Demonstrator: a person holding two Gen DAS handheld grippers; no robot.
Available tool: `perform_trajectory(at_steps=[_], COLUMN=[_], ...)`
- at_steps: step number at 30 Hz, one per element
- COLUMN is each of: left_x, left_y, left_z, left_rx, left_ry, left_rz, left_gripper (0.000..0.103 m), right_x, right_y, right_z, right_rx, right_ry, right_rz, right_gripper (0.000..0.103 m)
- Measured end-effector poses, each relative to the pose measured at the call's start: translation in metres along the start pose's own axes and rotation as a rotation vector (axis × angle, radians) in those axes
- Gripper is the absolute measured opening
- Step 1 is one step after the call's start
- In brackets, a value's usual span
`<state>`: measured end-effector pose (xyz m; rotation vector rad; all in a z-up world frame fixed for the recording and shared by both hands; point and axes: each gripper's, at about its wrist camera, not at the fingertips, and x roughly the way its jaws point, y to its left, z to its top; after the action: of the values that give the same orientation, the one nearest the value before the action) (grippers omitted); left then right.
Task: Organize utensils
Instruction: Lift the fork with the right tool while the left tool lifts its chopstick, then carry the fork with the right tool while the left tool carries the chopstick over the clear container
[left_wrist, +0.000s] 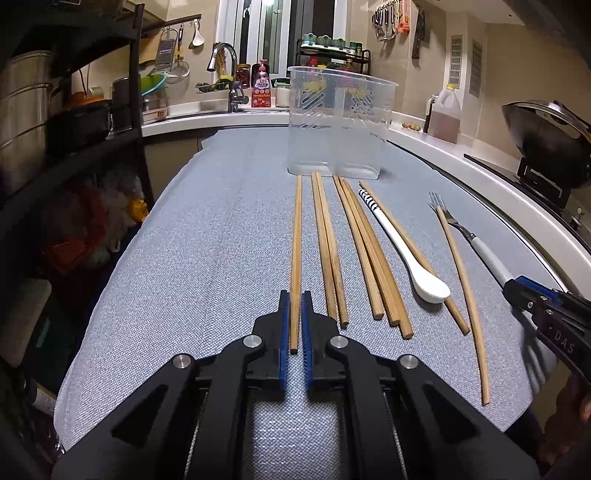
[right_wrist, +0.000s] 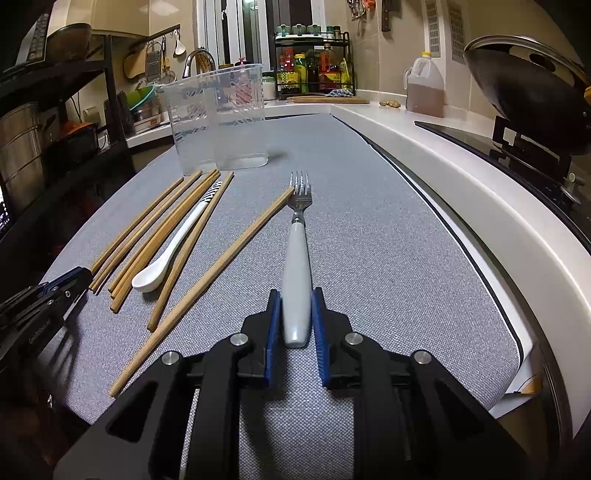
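A clear plastic holder (left_wrist: 341, 122) stands at the far end of a grey-clothed worktop (left_wrist: 207, 236), with utensils fanned out in front of it. Leftmost, the left gripper (left_wrist: 295, 302) straddles the near end of a single wooden chopstick (left_wrist: 296, 240), its blue-padded fingers (left_wrist: 283, 325) close on either side with slim gaps showing. To the right of that lie more chopsticks (left_wrist: 354, 251), then a white spoon (left_wrist: 413, 254) with a striped handle tip resting across one. Farthest right of the holder, the right gripper (right_wrist: 297, 306) brackets the pale handle of a fork (right_wrist: 297, 266), fingers slightly apart, tines aimed toward the holder.
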<state>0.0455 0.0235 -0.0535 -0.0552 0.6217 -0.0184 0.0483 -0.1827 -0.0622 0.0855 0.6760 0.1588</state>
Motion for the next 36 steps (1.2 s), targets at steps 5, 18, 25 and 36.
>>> perform_trajectory(at_steps=[5,18,25,36], left_x=[0.0,0.002,-0.014,-0.045], left_y=[0.0,0.0,0.001,0.009], left_z=[0.0,0.003,0.009,0.026], left_rx=[0.0,0.008,-0.002,-0.026], left_ry=[-0.007,-0.011,-0.047,-0.148], left_rz=[0.01,0.009,-0.006,-0.016], left_gripper=[0.007,0.006,0.006,0.006], right_x=[0.0,0.0,-0.027,-0.061], right_y=[0.0,-0.001,-0.001,-0.008], right_z=[-0.001,0.002,0.015,0.049], right_rx=[0.006,0.009,0.008,-0.008], right_ry=[-0.009,-0.005,-0.049,-0.124], right_rz=[0.0,-0.008,-0.029,-0.043], right_gripper=[0.019,0.018,0.017,0.017])
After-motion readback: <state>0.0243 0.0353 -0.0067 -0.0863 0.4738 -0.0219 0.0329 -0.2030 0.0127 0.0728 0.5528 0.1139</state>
